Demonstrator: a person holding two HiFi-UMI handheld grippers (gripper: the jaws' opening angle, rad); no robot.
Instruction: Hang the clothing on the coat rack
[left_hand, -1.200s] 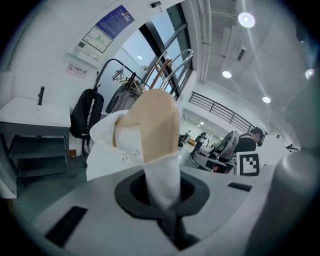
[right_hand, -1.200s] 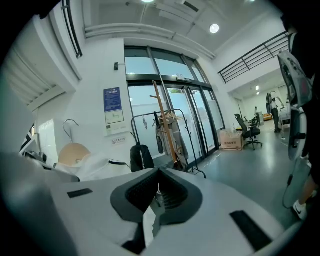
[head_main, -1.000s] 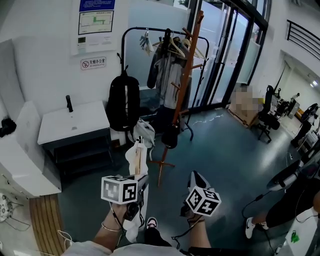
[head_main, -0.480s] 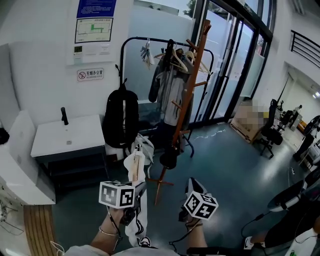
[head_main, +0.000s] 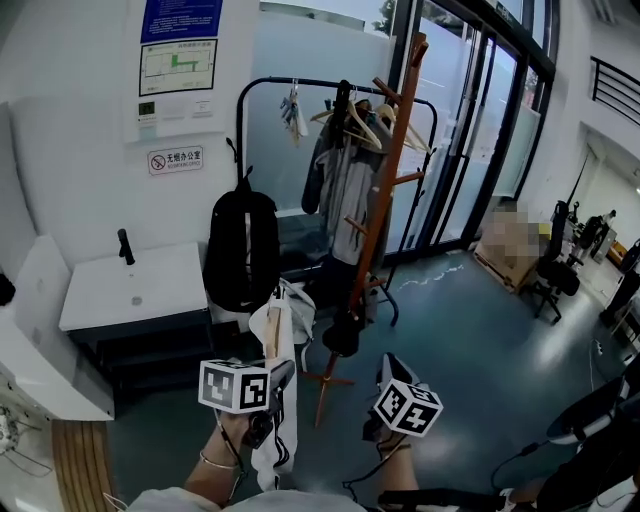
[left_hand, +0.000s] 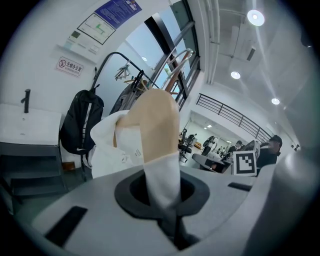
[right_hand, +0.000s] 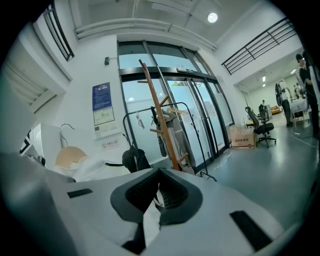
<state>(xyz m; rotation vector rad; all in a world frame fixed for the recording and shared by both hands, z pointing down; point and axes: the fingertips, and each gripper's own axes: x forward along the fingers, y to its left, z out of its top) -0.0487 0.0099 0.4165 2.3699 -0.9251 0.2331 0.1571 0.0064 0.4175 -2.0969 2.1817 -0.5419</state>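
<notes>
A white garment (head_main: 281, 400) on a wooden hanger (head_main: 270, 335) hangs in front of me, lower centre in the head view. My left gripper (head_main: 274, 368) is shut on it; in the left gripper view white cloth (left_hand: 161, 185) is pinched between the jaws under the tan hanger shoulder (left_hand: 157, 122). My right gripper (head_main: 386, 366) sits just to its right, and a strip of white cloth (right_hand: 149, 222) is caught in its closed jaws (right_hand: 157, 195). The wooden coat rack (head_main: 387, 185) stands ahead, slightly right, with a dark item low on it; the rack (right_hand: 161, 120) also shows in the right gripper view.
Behind the rack stands a black garment rail (head_main: 300, 85) with a grey coat and hangers. A black backpack (head_main: 243, 250) hangs left of it, beside a white counter (head_main: 150, 300) with a black tap. Glass doors (head_main: 470, 120), a cardboard box (head_main: 510, 245) and office chairs lie to the right.
Both grippers and the garment have travelled forward toward the coat rack, which now looks nearer and larger. The grip on the garment is unchanged.
</notes>
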